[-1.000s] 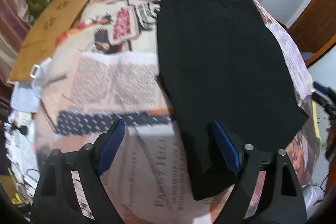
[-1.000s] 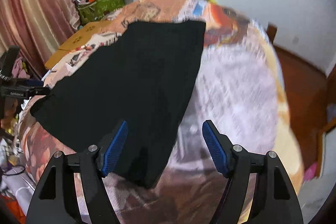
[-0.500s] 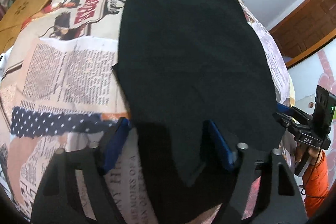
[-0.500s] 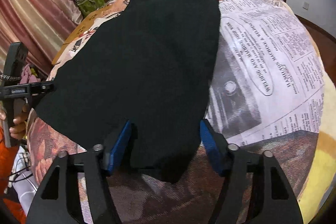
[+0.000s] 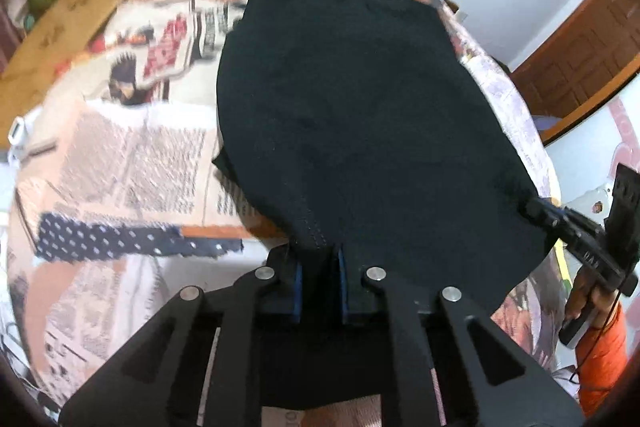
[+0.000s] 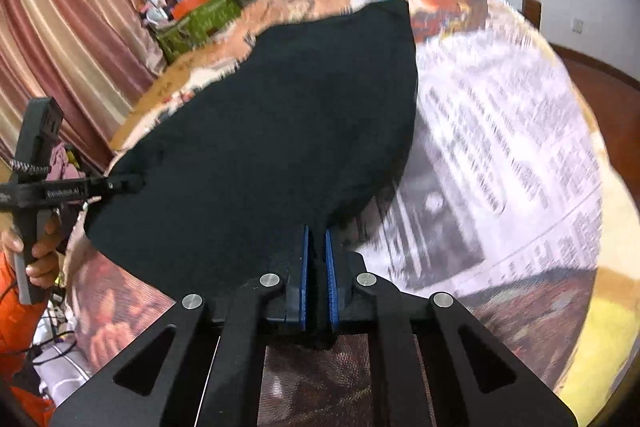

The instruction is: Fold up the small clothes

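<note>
Black garment, flat on newsprint-patterned bedspread; near corners pinched by left hand-held gripper (closing) and right hand-held gripper, presumably for folding forward.

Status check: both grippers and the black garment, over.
Left gripper closing on the black garment's near edge. Right gripper shut on its other near corner. Garment otherwise flat on the newspaper-print cover. Nothing in the way.

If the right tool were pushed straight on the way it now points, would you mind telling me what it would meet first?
The right tool is already shut on the near edge of the black garment, so it would push straight into that cloth, and probably onto the newspaper-print cover beneath it; depth is hard to judge here.
</note>
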The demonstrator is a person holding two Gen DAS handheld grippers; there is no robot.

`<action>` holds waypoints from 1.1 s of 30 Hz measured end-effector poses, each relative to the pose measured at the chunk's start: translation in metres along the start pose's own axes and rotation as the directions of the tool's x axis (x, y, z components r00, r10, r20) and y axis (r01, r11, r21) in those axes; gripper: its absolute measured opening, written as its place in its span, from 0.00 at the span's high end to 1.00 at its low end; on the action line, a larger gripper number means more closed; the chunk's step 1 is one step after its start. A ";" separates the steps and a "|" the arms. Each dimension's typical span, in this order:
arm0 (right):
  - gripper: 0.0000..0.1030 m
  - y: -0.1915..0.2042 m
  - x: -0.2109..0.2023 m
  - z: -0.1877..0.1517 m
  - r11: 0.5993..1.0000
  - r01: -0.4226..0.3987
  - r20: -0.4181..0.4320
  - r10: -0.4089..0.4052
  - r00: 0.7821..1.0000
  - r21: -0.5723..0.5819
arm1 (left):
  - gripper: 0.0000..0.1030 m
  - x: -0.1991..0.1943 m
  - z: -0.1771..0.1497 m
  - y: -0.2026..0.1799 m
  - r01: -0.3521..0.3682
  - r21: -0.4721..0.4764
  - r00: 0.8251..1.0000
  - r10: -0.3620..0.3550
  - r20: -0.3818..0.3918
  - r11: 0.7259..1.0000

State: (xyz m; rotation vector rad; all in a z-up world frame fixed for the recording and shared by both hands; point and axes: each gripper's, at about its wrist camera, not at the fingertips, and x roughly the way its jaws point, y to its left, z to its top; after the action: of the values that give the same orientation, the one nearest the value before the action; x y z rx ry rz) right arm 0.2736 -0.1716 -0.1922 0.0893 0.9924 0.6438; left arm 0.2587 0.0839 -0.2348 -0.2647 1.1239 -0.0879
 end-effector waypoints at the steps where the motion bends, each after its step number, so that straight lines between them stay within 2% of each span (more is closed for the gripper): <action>1: 0.93 0.001 -0.004 0.004 1.000 -0.002 0.015 0.002 1.000 -0.007 | 0.88 -0.006 0.003 -0.001 0.002 0.006 1.000 -0.003 0.016 1.000; 13: 0.94 0.012 -0.032 0.060 0.997 -0.023 0.167 0.035 0.985 -0.072 | 0.90 -0.042 0.060 -0.018 0.029 0.047 0.990 -0.035 0.138 0.998; 20: 0.94 0.009 -0.020 0.109 0.996 -0.007 0.237 0.028 0.971 -0.089 | 0.90 -0.044 0.130 -0.012 0.046 0.005 0.983 -0.046 0.180 0.999; 24: 0.95 0.001 -0.006 0.143 0.996 0.008 0.259 0.016 0.966 -0.090 | 0.90 -0.027 0.168 -0.001 0.031 -0.018 0.985 -0.028 0.171 0.999; 27: 0.95 -0.010 0.008 0.158 0.997 -0.001 0.238 0.019 0.971 -0.076 | 0.90 -0.005 0.177 0.006 0.058 -0.022 0.992 -0.055 0.114 0.998; 31: 0.95 -0.026 0.019 0.148 0.998 -0.008 0.197 0.020 0.980 -0.062 | 0.90 0.020 0.157 0.010 0.059 -0.001 0.997 -0.059 0.046 0.998; 33: 0.95 -0.038 0.020 0.135 0.999 -0.015 0.163 0.022 0.986 -0.043 | 0.90 0.026 0.140 0.010 0.088 0.000 0.996 -0.088 0.011 0.996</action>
State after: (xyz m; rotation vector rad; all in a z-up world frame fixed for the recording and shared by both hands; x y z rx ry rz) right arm 0.4068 -0.1625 -0.1447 0.1129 0.8205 0.6627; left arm 0.3950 0.1114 -0.2039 -0.3150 1.1017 -0.1641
